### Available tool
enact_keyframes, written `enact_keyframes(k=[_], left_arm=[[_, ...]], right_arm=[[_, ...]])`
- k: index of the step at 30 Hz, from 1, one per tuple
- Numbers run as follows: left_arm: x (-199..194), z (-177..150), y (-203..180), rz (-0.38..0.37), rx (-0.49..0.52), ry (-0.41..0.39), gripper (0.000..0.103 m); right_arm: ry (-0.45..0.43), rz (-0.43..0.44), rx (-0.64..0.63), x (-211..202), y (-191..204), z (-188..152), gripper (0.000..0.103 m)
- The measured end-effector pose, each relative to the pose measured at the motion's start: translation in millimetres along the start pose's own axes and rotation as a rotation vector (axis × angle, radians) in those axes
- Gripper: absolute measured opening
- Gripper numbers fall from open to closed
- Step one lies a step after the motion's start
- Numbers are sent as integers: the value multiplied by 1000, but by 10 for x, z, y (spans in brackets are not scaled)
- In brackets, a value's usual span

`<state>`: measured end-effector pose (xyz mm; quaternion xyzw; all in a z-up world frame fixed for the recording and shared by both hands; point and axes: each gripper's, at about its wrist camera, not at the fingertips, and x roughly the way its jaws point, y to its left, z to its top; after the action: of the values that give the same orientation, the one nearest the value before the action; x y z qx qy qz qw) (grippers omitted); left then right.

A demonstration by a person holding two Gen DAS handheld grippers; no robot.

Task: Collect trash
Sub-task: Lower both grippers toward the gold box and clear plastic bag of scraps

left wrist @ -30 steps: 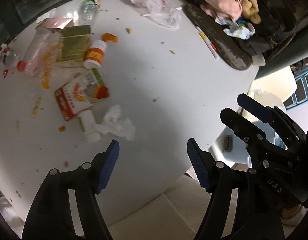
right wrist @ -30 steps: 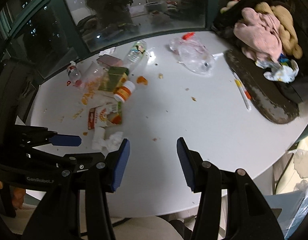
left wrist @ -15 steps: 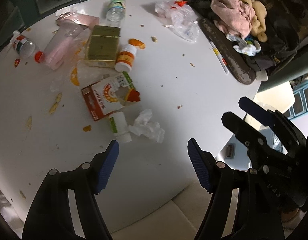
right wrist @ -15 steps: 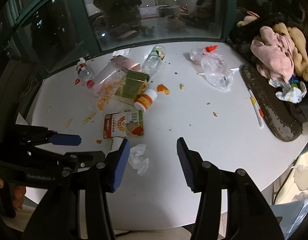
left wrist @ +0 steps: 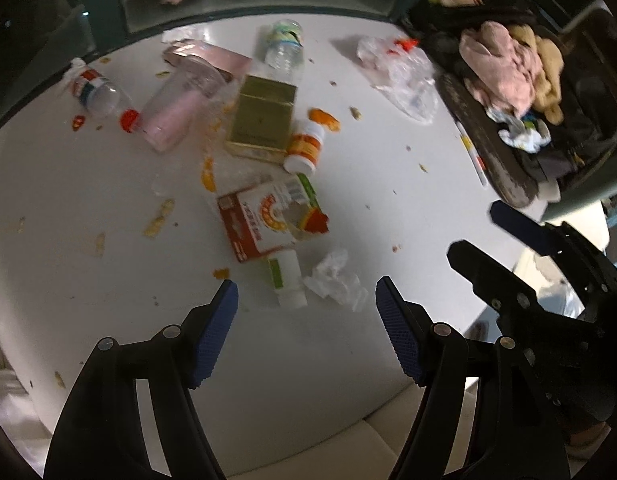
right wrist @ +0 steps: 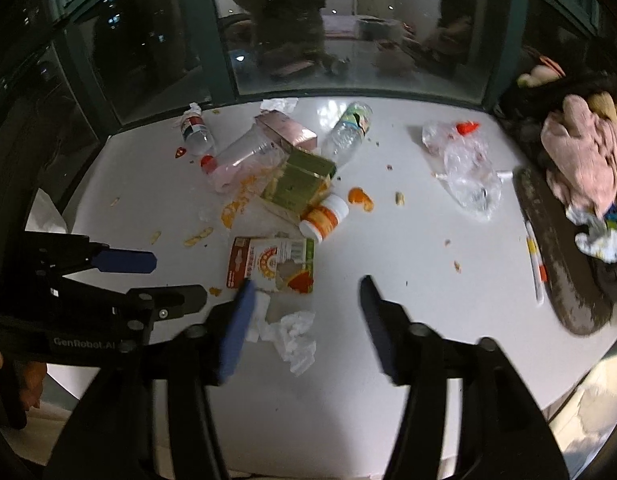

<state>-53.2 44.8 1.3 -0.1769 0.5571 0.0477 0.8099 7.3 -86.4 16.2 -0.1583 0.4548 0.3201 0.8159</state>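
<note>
Trash lies scattered on a round white table [left wrist: 388, 152]. A crumpled tissue [left wrist: 335, 278] [right wrist: 292, 334] and a small white tube [left wrist: 286, 278] lie nearest me. Behind them are a red-and-white carton [left wrist: 264, 222] [right wrist: 274, 264], an orange pill bottle [left wrist: 306, 148] [right wrist: 324, 218], a green box [left wrist: 262, 118] [right wrist: 302, 180], a pink cup [left wrist: 176, 110], two plastic bottles [left wrist: 284, 46] [left wrist: 98, 94] and a clear plastic bag [left wrist: 400, 78] [right wrist: 464, 166]. My left gripper [left wrist: 306, 304] is open and empty just in front of the tissue. My right gripper [right wrist: 304, 300] is open and empty above it.
A dark tray [right wrist: 564, 260] holding pink cloth [right wrist: 580, 156] and crumpled paper sits at the table's right edge, with a pen [right wrist: 534, 264] beside it. Orange peel and crumbs [right wrist: 232, 210] dot the table. A dark window [right wrist: 348, 32] runs behind the table.
Both grippers have swung left and forward over the table, bringing the tissue and carton from the left side to between the fingers. Both stayed open.
</note>
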Motion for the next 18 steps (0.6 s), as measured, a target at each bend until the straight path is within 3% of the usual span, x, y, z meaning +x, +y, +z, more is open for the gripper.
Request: enact_keyframes(k=[18], left_arm=[[59, 443, -204, 88, -93, -67, 70]], right_arm=[[-21, 83, -119, 175, -396, 447, 64]])
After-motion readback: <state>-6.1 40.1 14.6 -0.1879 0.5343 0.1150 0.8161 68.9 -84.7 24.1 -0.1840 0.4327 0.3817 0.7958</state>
